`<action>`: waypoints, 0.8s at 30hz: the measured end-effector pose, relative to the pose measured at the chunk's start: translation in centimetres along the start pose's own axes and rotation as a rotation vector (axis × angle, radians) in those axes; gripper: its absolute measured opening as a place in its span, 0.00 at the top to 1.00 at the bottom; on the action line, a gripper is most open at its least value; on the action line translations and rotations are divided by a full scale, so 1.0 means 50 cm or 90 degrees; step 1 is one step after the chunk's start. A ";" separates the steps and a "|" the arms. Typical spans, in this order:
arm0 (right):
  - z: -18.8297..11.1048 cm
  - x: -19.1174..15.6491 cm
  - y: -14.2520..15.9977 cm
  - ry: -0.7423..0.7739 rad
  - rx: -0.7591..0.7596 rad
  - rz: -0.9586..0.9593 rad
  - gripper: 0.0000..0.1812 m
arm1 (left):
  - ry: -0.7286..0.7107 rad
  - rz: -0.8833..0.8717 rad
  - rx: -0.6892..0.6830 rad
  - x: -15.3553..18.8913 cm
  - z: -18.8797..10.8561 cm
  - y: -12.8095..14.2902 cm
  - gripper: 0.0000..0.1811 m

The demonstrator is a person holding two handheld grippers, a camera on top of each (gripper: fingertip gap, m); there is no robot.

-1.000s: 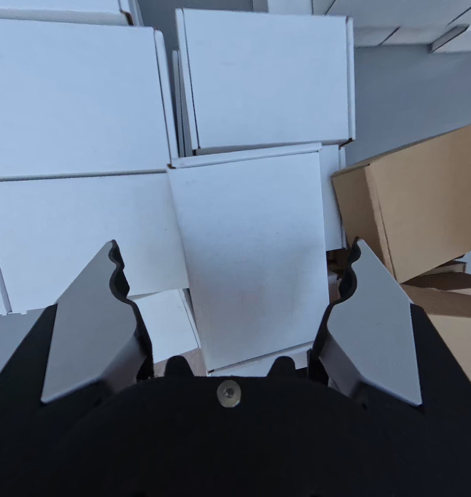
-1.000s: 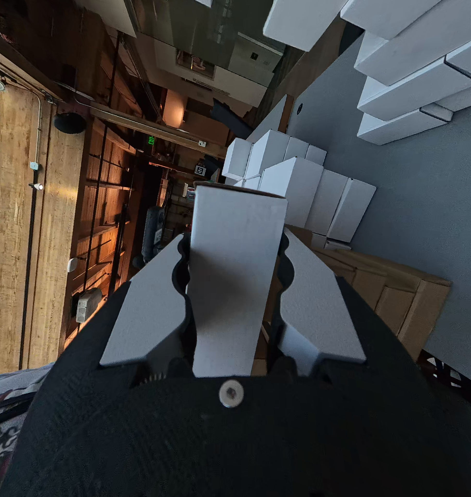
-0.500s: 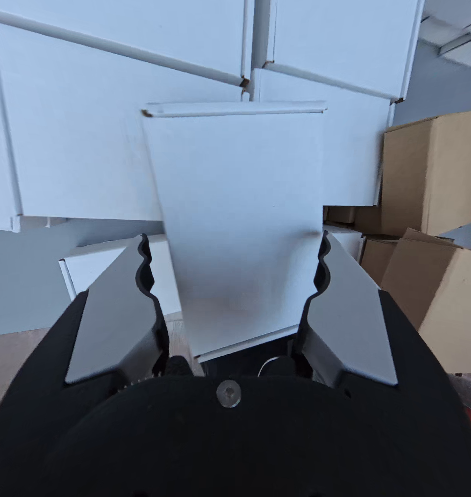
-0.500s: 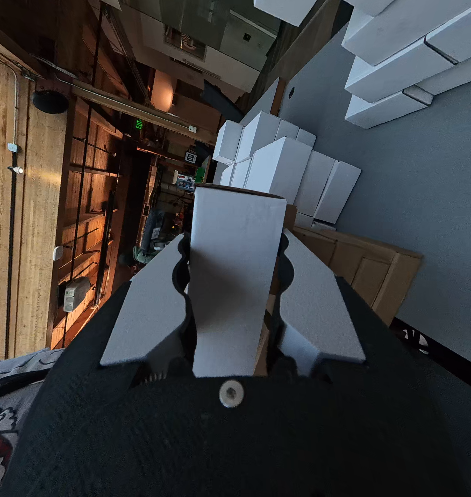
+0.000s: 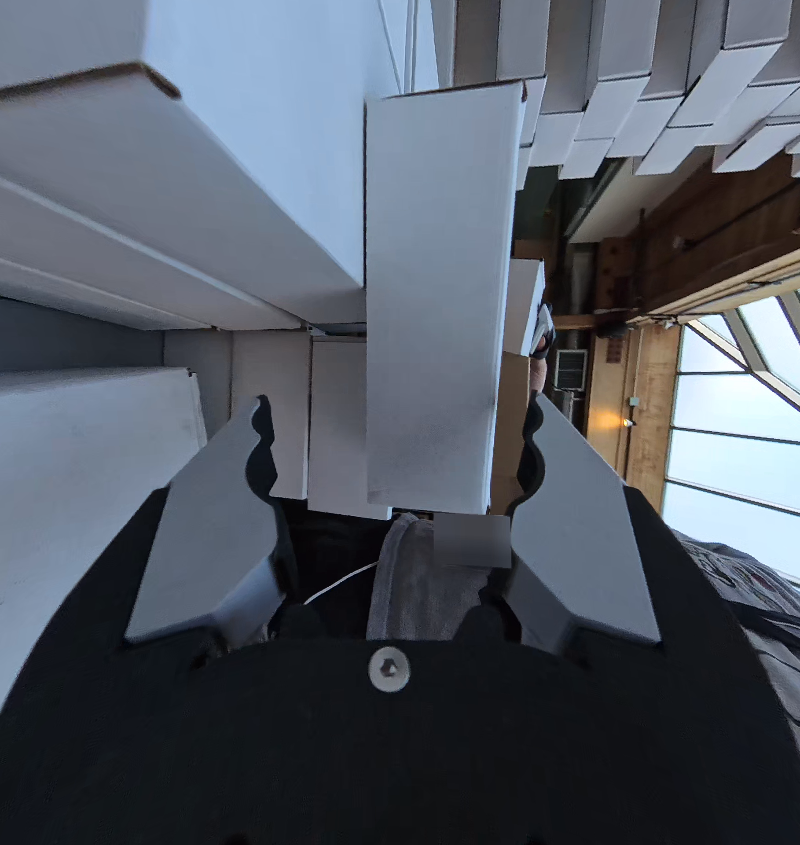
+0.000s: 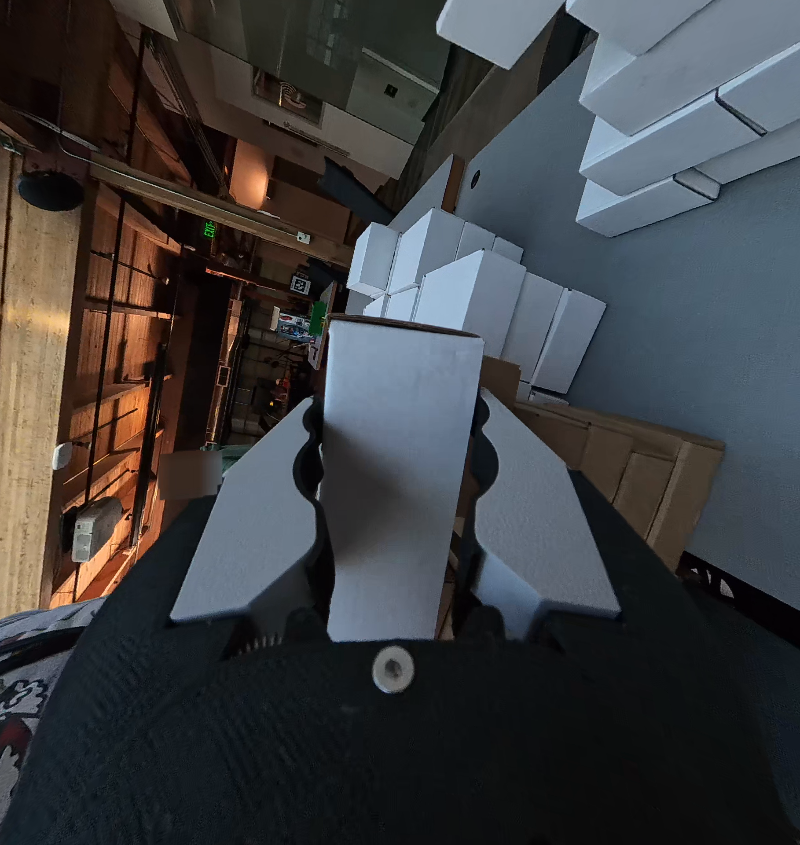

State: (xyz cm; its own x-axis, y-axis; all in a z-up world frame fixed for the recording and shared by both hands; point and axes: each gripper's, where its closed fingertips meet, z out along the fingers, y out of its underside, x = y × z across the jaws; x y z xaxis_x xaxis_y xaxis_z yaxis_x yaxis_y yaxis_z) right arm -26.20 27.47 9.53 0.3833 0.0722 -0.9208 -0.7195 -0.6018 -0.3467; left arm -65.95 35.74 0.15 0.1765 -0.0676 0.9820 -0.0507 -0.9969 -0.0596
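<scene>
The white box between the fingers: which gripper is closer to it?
Right. The right gripper is clamped on the white box. The left gripper is open around it, fingers apart from its sides.

My right gripper (image 6: 396,411) had a coarse, grainy black plastic body and matt grey fingers (image 6: 261,516), smooth-faced, with one bright metal screw (image 6: 392,670). Between them I saw a white box (image 6: 398,457) of matt cardboard, brown at its raw top edge. Behind stood brown cardboard boxes (image 6: 636,480), dull and creased, and a rough wooden wall (image 6: 18,366). My left gripper (image 5: 398,411) looked the same plastic; ahead of it a white carton (image 5: 434,297) showed a smooth matt paper skin, and grey cloth (image 5: 416,585) below looked soft and woven
</scene>
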 end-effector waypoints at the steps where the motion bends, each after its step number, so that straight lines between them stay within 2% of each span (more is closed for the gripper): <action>1: 0.003 -0.004 -0.001 0.002 0.005 0.001 0.65 | 0.023 -0.004 -0.018 0.005 0.012 0.002 0.38; 3: 0.013 -0.013 -0.001 -0.001 0.011 0.012 0.65 | 0.091 -0.028 -0.061 0.025 0.030 0.005 0.37; 6: 0.034 -0.008 0.007 -0.007 0.014 0.045 0.65 | 0.149 -0.050 -0.128 0.036 0.051 0.016 0.43; 7: 0.042 0.001 0.010 -0.002 0.017 0.061 0.65 | 0.156 -0.051 -0.153 0.035 0.056 0.024 0.48; 9: 0.058 0.013 0.016 0.002 0.018 0.078 0.65 | 0.198 -0.056 -0.177 0.051 0.060 0.031 0.63; 10: 0.066 0.011 0.017 -0.007 0.023 0.083 0.65 | 0.215 -0.062 -0.176 0.059 0.059 0.027 0.65; 13: 0.078 0.007 0.019 -0.020 0.044 0.082 0.65 | 0.207 -0.054 -0.194 0.059 0.056 0.032 0.65; 17: 0.076 0.026 0.034 0.016 0.053 0.066 0.61 | 0.188 -0.044 -0.217 0.058 0.043 0.043 0.64; 19: 0.074 0.037 0.050 0.044 0.041 0.057 0.58 | 0.192 -0.046 -0.229 0.062 0.042 0.050 0.56; 24: 0.066 0.039 0.073 0.062 0.048 0.058 0.55 | 0.180 -0.040 -0.239 0.057 0.043 0.053 0.65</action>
State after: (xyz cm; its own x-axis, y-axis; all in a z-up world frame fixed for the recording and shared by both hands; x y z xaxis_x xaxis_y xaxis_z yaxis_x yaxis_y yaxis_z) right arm -30.00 28.04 5.89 0.3665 -0.0587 -0.9286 -0.7933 -0.5412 -0.2789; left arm -63.49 32.84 2.41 -0.0820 0.0577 0.9950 -0.4094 -0.9122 0.0191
